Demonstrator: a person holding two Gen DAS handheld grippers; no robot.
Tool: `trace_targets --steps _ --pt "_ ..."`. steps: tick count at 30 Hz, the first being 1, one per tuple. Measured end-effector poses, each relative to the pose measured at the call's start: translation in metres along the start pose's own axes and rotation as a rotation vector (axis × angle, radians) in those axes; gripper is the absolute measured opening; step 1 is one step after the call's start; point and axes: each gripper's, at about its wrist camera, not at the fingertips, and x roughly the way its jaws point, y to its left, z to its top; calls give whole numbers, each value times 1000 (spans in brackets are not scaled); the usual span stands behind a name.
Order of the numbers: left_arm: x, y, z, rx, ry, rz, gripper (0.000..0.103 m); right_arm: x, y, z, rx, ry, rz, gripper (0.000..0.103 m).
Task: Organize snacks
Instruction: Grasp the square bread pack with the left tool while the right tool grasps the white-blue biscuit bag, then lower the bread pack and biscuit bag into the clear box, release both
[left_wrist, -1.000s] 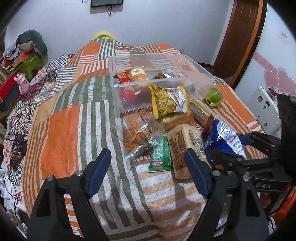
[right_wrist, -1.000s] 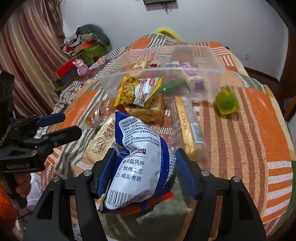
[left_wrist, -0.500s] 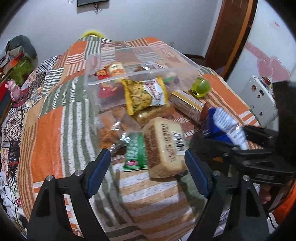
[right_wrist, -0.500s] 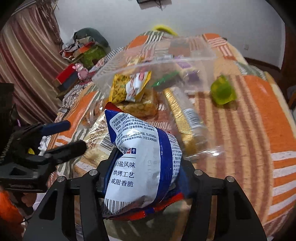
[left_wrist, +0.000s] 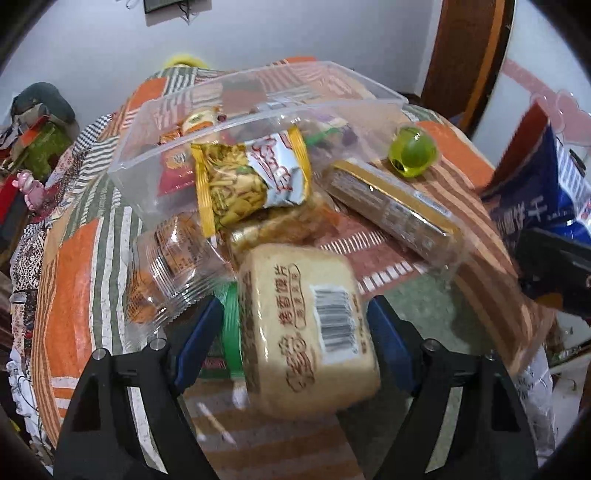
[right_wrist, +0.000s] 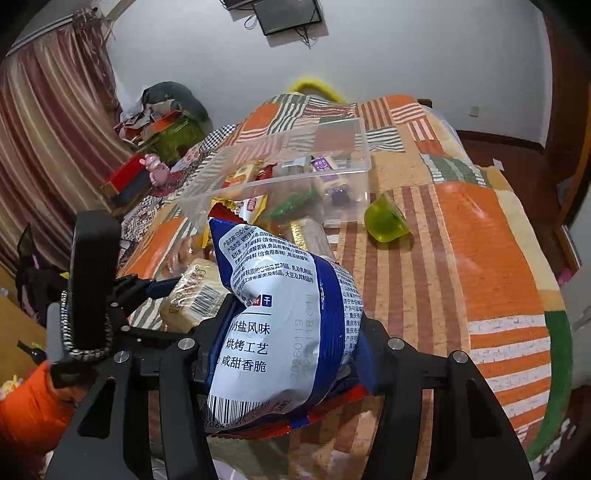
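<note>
Several packets sit inside the clear plastic bin (left_wrist: 258, 122) in the left wrist view: an orange-and-red packet at its back left, green and purple wrappers to the right. A yellow noodle packet (left_wrist: 251, 181) leans on the bin's front wall. Before it lie a clear cracker pack (left_wrist: 170, 266), a long gold-edged box (left_wrist: 391, 206) and a green jelly cup (left_wrist: 413, 151), all on the patchwork bedspread (left_wrist: 74, 280). The left gripper (left_wrist: 291, 332) straddles the tan toast-slice pack (left_wrist: 306, 332), a blue pad at each side; whether it is pinching yet, I cannot tell. A green packet (left_wrist: 231, 332) lies just left of the pack.

From the right wrist, the right gripper (right_wrist: 284, 354) is clamped on the blue-and-white chip bag (right_wrist: 280, 325), held up short of the bin (right_wrist: 280, 173). The jelly cup (right_wrist: 386, 221) rests just right of the bin. Striped curtains (right_wrist: 48, 155) hang at left, a pile of clutter (right_wrist: 162, 125) lies beside the bed, and a dark screen (right_wrist: 284, 14) is mounted on the white wall.
</note>
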Motion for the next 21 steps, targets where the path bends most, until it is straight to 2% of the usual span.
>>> trace_targets --steps 5,11,21 --pt "-7 4 -1 -1 -30 -20 59 7 -1 -1 11 14 -5 52" --pt "-19 19 2 -55 -35 -69 57 2 6 4 -4 -5 8 52" --pt "-59 31 22 -71 -137 -91 57 1 13 27 -32 -56 6 52"
